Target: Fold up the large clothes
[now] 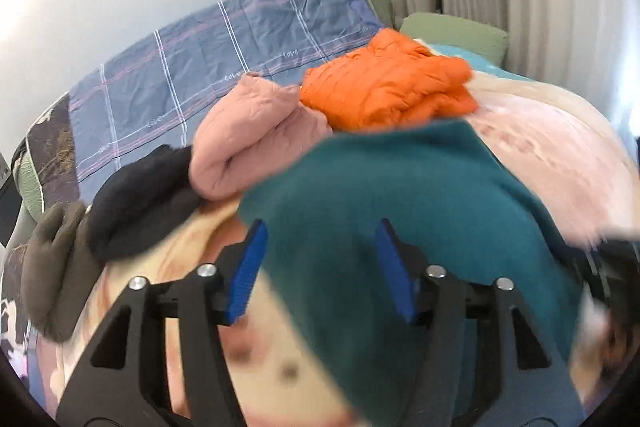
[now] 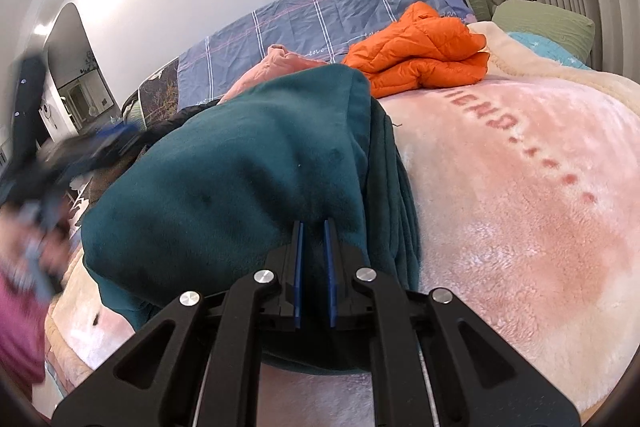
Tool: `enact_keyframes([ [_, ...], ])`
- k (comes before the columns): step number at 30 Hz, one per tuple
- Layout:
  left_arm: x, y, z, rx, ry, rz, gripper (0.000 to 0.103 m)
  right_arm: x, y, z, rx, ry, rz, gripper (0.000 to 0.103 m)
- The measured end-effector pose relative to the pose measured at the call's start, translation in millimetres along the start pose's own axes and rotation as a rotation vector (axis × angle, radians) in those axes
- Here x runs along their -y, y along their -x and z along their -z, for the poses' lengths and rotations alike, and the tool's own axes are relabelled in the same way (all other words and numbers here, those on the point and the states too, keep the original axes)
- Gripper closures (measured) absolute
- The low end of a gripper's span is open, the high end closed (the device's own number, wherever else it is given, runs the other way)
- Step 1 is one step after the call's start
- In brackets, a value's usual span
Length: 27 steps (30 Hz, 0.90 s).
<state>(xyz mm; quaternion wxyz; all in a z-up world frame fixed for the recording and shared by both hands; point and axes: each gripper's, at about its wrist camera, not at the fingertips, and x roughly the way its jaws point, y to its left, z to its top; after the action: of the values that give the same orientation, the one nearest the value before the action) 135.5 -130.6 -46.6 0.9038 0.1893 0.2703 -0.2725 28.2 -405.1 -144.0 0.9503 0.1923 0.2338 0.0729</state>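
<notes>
Right tongs (image 2: 314, 239) pinching teal fleece garment (image 2: 240, 163) — folded, bunched

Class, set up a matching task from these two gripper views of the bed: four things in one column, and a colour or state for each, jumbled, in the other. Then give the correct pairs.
Column one:
1. puffy jacket
2. fleece garment
3. left gripper
4. right gripper

Column two:
A. clamped on teal fabric
B. orange, lying on the bed
C. jaws apart, holding nothing
D. teal, bunched up on the pink blanket

Pairs: 1-B, 2-D, 3-C, 4-A
</notes>
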Motion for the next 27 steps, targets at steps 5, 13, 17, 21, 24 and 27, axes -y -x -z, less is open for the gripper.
enact_keyframes([
  [5,17.2,63.5,67.8,0.024,-0.026,-0.001,0.037,0.5,0.1,0.6,0.002,0.0,0.0,0.094],
  [13,55.4,58.8,76.9,0.056,-0.068,-0.005,0.034,3.6,0.4,0.3,0.002,-0.017,-0.007,0.094],
  [17,59.2,62.8,76.1,0.062,-0.063,0.067,0.033,4.3,0.4,0.3,0.004,-0.023,-0.018,0.094],
  [21,80.8,51.5,79.8,0.035,-0.126,0.027,0.027,2.1,0.5,1.3,0.011,-0.016,-0.012,0.094],
  [24,97.0,30.6,74.0,0.066,-0.125,-0.165,0.023,1.8,0.3,1.5,0.014,-0.013,-0.008,0.094],
  [27,104.6,16.6,69.6,0.067,-0.105,-0.201,0.017,1.6,0.3,1.5,0.015,-0.01,-0.003,0.094],
])
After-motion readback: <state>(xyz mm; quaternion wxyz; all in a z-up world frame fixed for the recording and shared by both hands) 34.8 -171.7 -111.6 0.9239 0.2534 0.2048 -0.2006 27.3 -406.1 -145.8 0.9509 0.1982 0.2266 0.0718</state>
